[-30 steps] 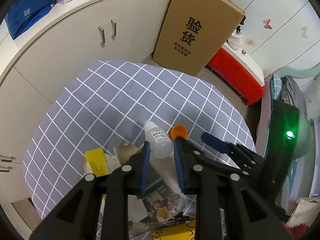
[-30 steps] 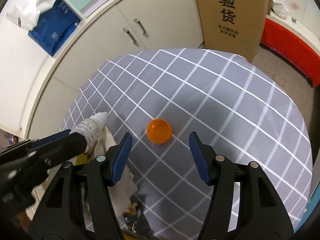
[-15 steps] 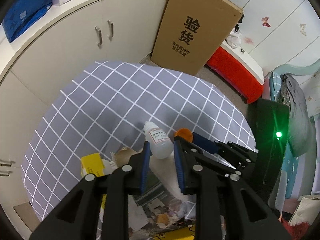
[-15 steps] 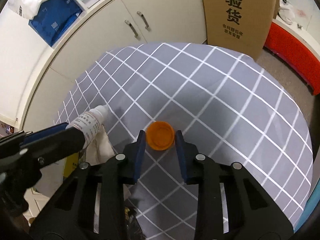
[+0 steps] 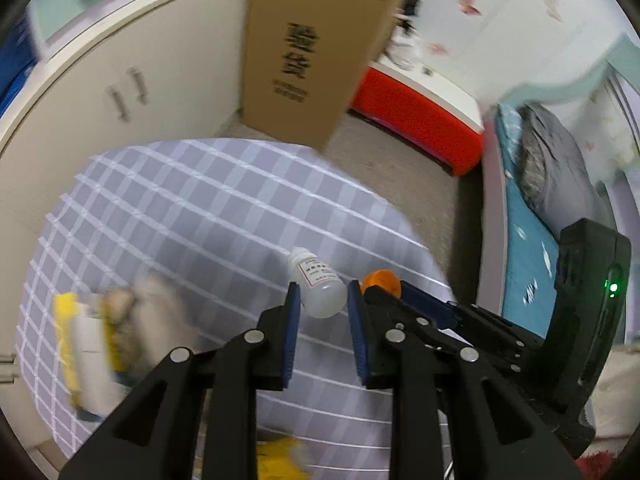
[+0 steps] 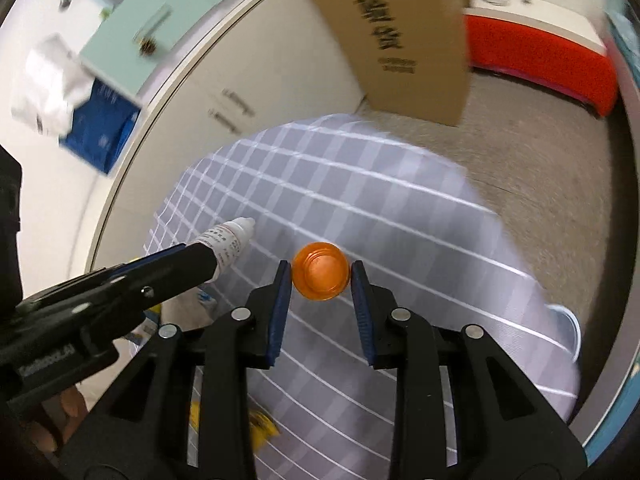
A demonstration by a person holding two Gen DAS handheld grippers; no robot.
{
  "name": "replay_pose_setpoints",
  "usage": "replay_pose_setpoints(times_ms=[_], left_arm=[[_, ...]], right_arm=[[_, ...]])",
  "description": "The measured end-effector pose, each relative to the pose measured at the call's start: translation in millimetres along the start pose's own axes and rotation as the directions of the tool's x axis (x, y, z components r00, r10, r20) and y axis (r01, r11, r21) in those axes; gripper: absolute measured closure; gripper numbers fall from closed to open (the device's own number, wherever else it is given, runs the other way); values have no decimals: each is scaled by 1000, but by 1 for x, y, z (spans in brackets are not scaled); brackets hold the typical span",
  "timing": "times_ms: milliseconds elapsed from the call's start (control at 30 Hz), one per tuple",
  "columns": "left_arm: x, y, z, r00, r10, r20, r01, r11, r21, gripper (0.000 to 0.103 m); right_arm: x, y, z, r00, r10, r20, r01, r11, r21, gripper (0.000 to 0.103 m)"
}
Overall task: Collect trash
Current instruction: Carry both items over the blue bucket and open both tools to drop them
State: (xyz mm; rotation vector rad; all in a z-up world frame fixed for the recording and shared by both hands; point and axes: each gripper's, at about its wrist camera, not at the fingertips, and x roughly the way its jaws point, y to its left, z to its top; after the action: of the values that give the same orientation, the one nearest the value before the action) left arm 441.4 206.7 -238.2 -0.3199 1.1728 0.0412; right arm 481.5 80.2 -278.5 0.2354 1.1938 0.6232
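My left gripper [image 5: 320, 300] is shut on a small white dropper bottle [image 5: 318, 284] with a printed label, held above the grey checked tablecloth [image 5: 200, 220]. In the right wrist view the same bottle [image 6: 228, 242] sticks out of the left gripper at the left. My right gripper [image 6: 318, 274] is shut on a small orange cup [image 6: 320, 270], lifted over the cloth. The orange cup [image 5: 382, 280] also shows in the left wrist view, just right of the bottle. A blurred heap of paper and yellow trash [image 5: 100, 328] lies on the cloth at the left.
A tall cardboard box [image 5: 316, 56] leans on the cream cabinets [image 5: 120, 80] behind the table. A red bench [image 5: 416, 116] stands on the floor to the right, and a bed [image 5: 528, 240] beyond it. A light blue rim [image 6: 568, 328] peeks past the table's right edge.
The right gripper shut on the orange cup and lifted it. Both grippers swung to the right with what they hold; the trash heap slid to the left in view.
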Motion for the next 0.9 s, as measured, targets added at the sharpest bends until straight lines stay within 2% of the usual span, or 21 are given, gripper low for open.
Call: replay_pose_setpoints(times_ms=[267, 367, 500, 700, 833, 867, 900], left_arm=[[31, -132, -32, 993, -81, -81, 91, 986, 137, 80], [46, -180, -49, 986, -109, -123, 130, 976, 176, 80], [71, -241, -75, 973, -136, -187, 176, 960, 218, 80], [104, -317, -106, 954, -139, -266, 213, 939, 270, 80], [120, -345, -114, 944, -129, -303, 217, 935, 281, 79], [126, -350, -116, 940, -123, -317, 217, 936, 278, 77], [130, -351, -117, 937, -115, -330, 212, 938, 274, 60]], right_arm=[[-88, -121, -41, 996, -71, 59, 60, 983, 172, 73], [-123, -177, -66, 991, -116, 65, 96, 963, 254, 73], [-155, -232, -97, 985, -160, 57, 132, 932, 338, 73], [-193, -290, -126, 980, -193, 52, 155, 899, 410, 73], [-211, -316, -139, 978, -199, 61, 153, 886, 438, 73], [-215, -323, -142, 978, -199, 62, 151, 883, 445, 73], [-218, -327, -144, 978, -197, 62, 149, 881, 450, 73]])
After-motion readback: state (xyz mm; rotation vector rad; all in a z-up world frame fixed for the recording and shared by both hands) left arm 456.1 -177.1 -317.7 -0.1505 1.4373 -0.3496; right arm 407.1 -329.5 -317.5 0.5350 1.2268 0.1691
